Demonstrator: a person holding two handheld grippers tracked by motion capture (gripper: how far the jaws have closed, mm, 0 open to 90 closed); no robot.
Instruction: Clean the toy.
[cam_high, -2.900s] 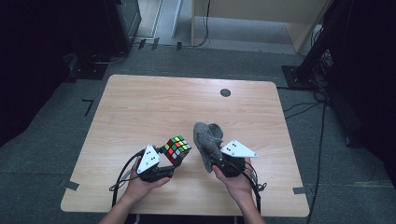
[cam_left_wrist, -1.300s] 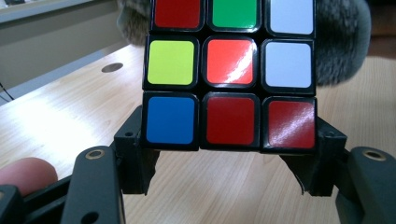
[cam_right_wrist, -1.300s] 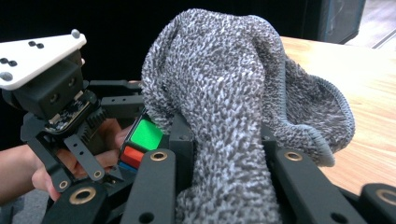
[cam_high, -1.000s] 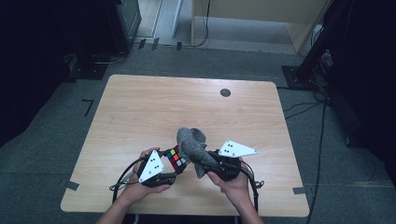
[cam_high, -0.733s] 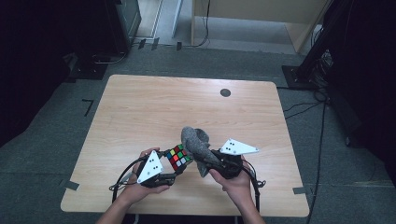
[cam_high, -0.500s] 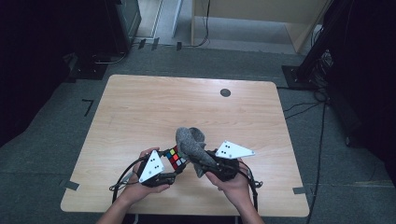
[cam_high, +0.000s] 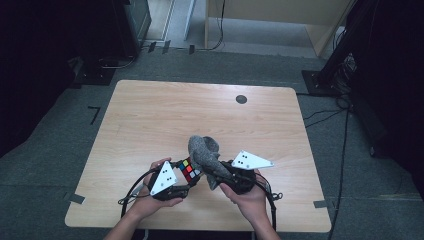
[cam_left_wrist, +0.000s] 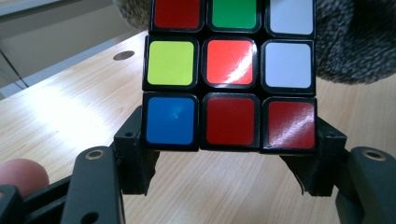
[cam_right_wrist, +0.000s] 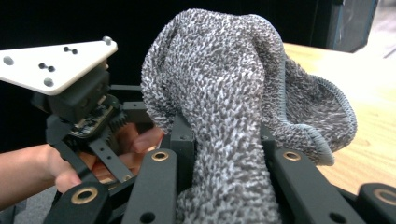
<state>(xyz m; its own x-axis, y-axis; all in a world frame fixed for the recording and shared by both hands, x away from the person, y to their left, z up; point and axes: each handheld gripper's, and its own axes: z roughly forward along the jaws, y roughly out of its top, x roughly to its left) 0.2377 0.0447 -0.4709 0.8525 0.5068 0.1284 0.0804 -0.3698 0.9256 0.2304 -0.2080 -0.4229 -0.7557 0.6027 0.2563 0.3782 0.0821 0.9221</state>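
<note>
Cube (cam_left_wrist: 231, 74) wiping is judged underway: the cube is pinched between the left gripper's (cam_left_wrist: 229, 154) jaws above the table's (cam_high: 150, 115) near edge, and the cloth (cam_right_wrist: 233, 107), clamped in the right gripper (cam_right_wrist: 224, 154), is pressed against the cube's right side. Other faces likely remain.

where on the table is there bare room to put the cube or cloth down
The far half of the table is bare from edge to edge, apart from the small dark disc. Free strips also run along both side edges. It is crowded at the near middle, where the left gripper holds the cube against the cloth in the right gripper.
</note>
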